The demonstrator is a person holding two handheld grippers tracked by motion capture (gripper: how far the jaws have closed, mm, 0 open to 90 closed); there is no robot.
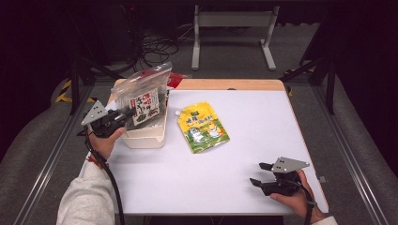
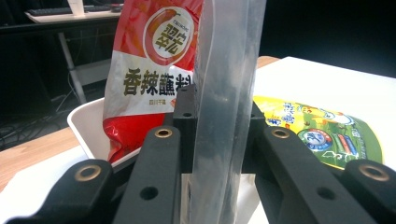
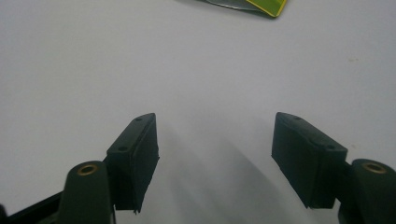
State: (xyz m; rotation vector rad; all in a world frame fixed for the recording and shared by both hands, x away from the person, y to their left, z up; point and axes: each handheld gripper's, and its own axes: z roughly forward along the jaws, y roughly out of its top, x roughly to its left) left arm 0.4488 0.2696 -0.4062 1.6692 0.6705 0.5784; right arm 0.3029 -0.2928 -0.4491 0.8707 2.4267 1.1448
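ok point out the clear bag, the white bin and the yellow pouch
clear bag (image 1: pixel 141 96): high view, its printed label
white bin (image 1: pixel 146 137): high view, its near outer wall
yellow pouch (image 1: pixel 203 127): high view, middle of its printed front

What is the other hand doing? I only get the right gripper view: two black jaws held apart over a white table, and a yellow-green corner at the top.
Observer: The left gripper is shut on a clear bag with a dark labelled pack inside, held up by a white tray.
Operator: Anything in that tray?
Observer: A red and white packet stands in it.
Operator: And my yellow-green corner?
Observer: It is part of a spouted pouch lying flat on the table, right of the tray.
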